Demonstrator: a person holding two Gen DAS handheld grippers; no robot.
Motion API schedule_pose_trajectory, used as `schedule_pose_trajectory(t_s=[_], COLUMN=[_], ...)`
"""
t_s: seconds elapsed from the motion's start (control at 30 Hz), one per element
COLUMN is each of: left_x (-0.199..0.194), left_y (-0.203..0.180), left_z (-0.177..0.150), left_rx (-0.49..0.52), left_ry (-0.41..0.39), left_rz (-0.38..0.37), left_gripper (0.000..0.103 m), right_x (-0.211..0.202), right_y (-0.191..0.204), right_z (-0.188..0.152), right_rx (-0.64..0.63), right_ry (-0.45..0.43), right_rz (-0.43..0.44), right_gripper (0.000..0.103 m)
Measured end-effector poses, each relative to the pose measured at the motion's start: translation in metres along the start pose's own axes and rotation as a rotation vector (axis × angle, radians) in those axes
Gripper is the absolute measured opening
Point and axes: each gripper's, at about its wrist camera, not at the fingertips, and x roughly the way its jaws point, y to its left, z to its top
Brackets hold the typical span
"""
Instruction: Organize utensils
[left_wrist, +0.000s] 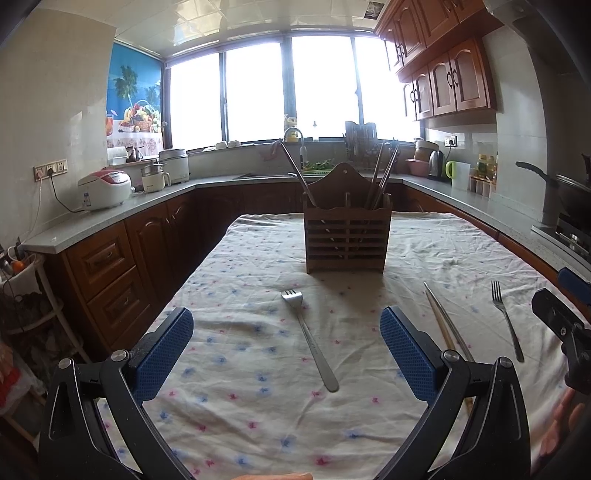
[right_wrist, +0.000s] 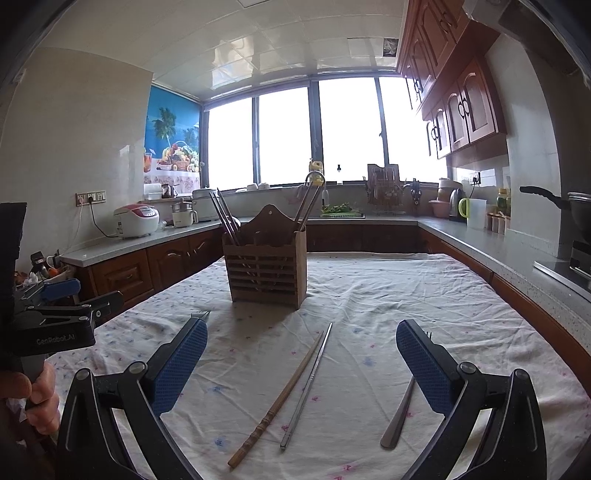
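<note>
Both claws gape wide, empty: left claw (left_wrist: 286, 354) hangs over a fork (left_wrist: 308, 339), right claw (right_wrist: 301, 363) over two chopsticks (right_wrist: 295, 387); holder (right_wrist: 266, 264) beyond.

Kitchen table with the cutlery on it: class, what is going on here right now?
A person holds a two-finger gripper in each hand above a cloth-covered table. Both the left gripper and the right gripper are open and empty. A wooden holder already contains some utensils. Two forks, a wooden chopstick and a metal chopstick lie loose on the cloth.
</note>
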Motion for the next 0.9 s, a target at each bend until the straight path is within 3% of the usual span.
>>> schedule_pose_trajectory(t_s=[0.9], left_x=[-0.0042], left_y=[-0.0042], left_z=[0.0021], left_rx=[0.016], left_ry=[-0.002], left_rz=[-0.009], left_gripper=[0.103], right_x=[-0.0008], right_y=[0.0007], right_z=[0.0001], right_rx=[0.001], right_ry=[0.003], right_rz=[-0.001], right_gripper=[0.103])
